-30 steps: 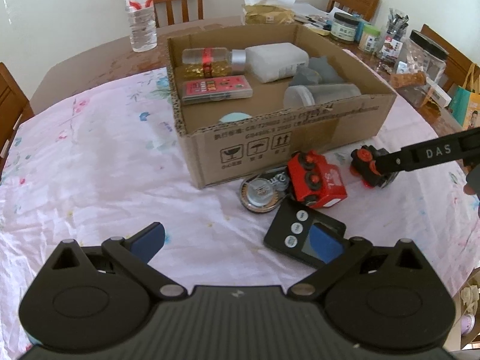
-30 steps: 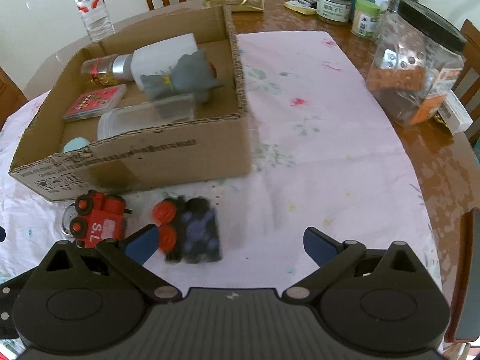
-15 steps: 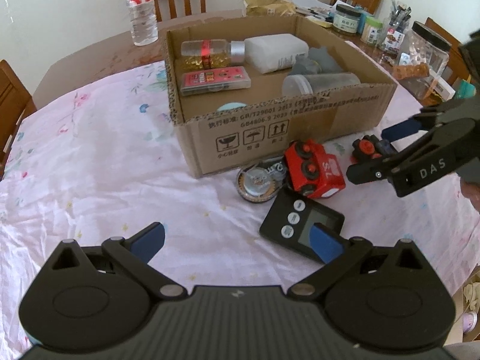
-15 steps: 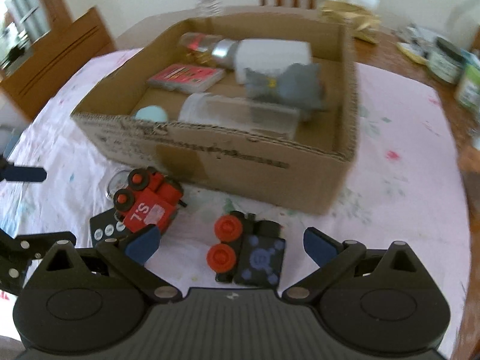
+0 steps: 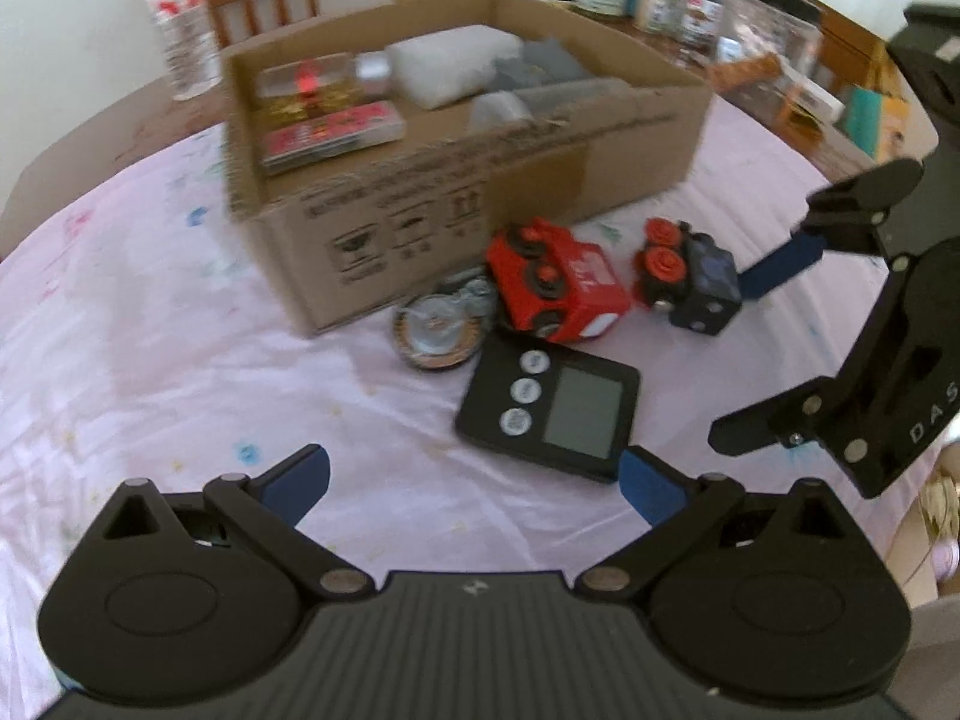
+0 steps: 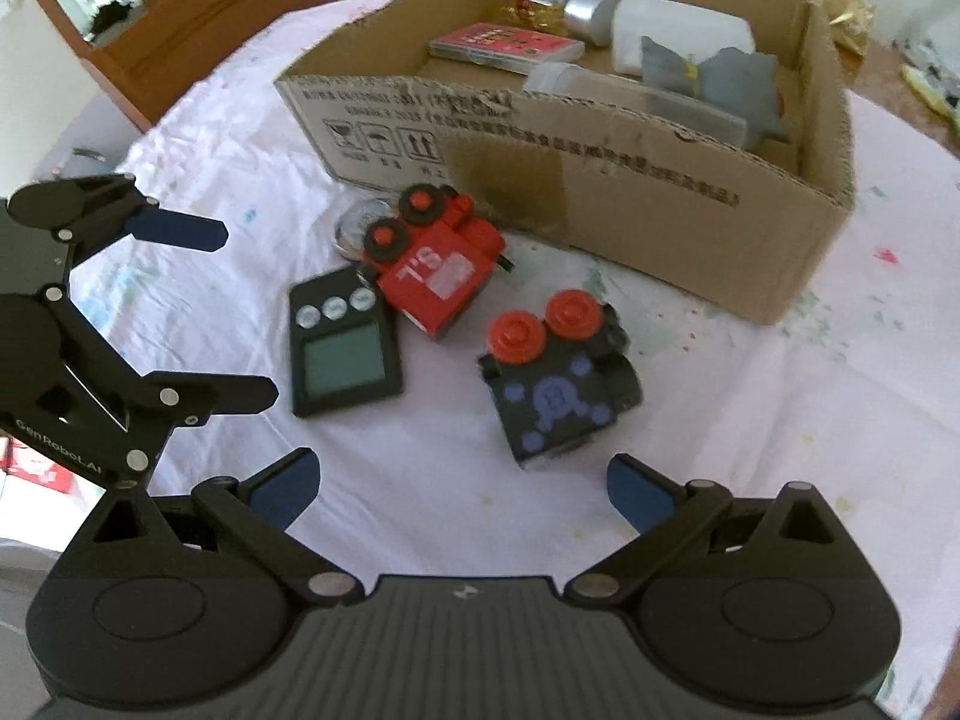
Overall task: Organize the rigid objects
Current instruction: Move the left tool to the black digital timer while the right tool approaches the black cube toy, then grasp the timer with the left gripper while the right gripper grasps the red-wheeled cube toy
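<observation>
A: Where do your claws stand, from left to right?

B: Your left claw (image 5: 474,480) is spread wide and grips nothing. It hovers low over the cloth-covered surface (image 5: 150,330).

A: And what lies ahead of it?

B: Just beyond its right fingertip lies the black timer (image 5: 549,414), flat, screen up. Past that, the round metal tin (image 5: 438,330) rests against the front wall of the cardboard box (image 5: 420,228).

A: Further right?

B: The red toy truck (image 5: 555,288) lies tipped, wheels showing, touching the timer's far edge. Beside it, a little apart, is the black toy truck (image 6: 561,372), also tipped, its red wheels toward the box.

A: Your right claw?

B: Your right claw (image 6: 462,486) is spread too, empty. The black toy truck sits just ahead, between its fingertips but beyond them.
</observation>
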